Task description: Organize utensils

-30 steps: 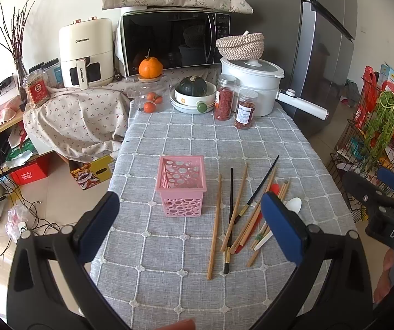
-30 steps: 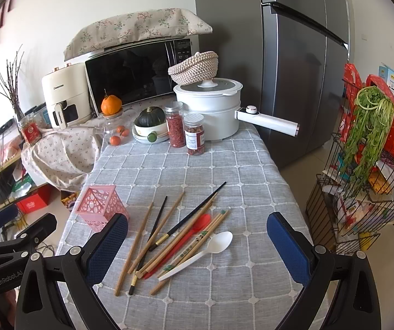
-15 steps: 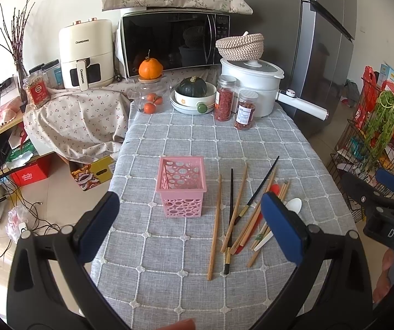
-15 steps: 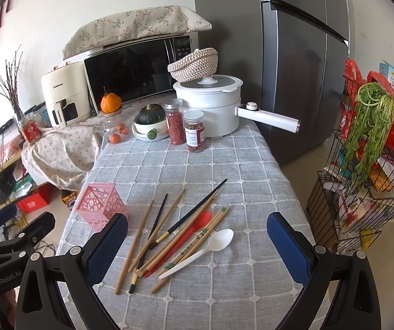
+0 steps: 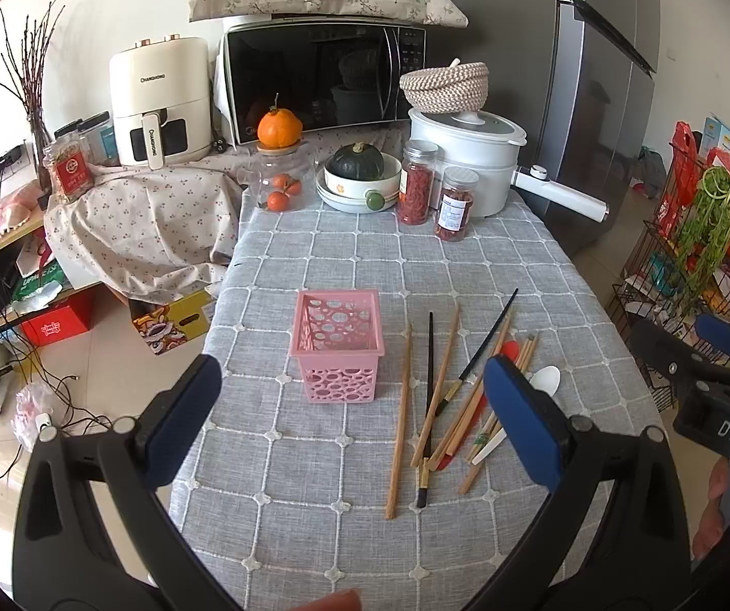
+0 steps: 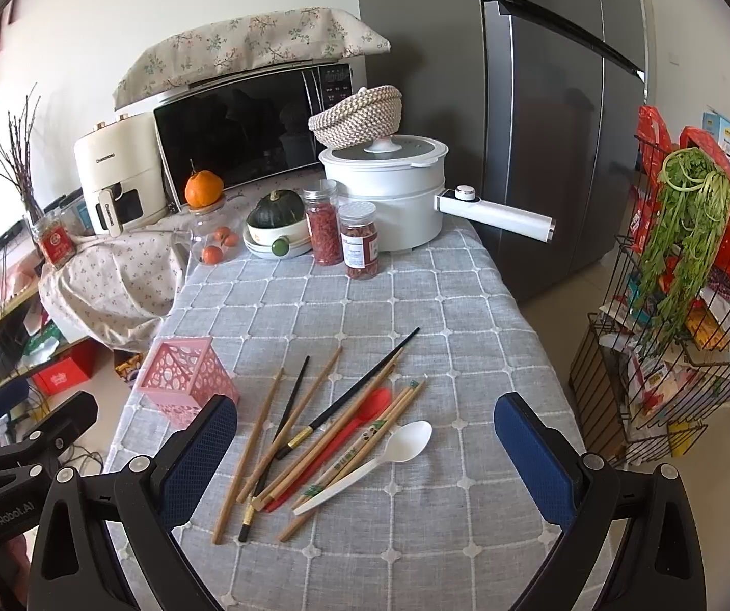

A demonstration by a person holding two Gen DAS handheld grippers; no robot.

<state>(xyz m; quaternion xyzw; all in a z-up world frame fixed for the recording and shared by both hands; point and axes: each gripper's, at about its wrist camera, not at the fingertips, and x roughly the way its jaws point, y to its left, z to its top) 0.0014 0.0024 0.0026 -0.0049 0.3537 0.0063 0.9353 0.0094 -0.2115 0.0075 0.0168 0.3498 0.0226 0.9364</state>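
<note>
A pink perforated basket stands upright and empty on the grey checked tablecloth; it also shows in the right wrist view. To its right lies a loose pile of wooden and black chopsticks, a red spoon and a white spoon. In the right wrist view the chopsticks, red spoon and white spoon lie between my fingers. My left gripper is open above the near table edge. My right gripper is open over the pile, holding nothing.
At the table's far end stand a white pot with a long handle, two spice jars, a bowl with a squash and a glass jar of oranges. A microwave and fridge are behind. A wire rack stands right.
The views have barely shifted. Both grippers stay open and the utensils and basket have not moved.
</note>
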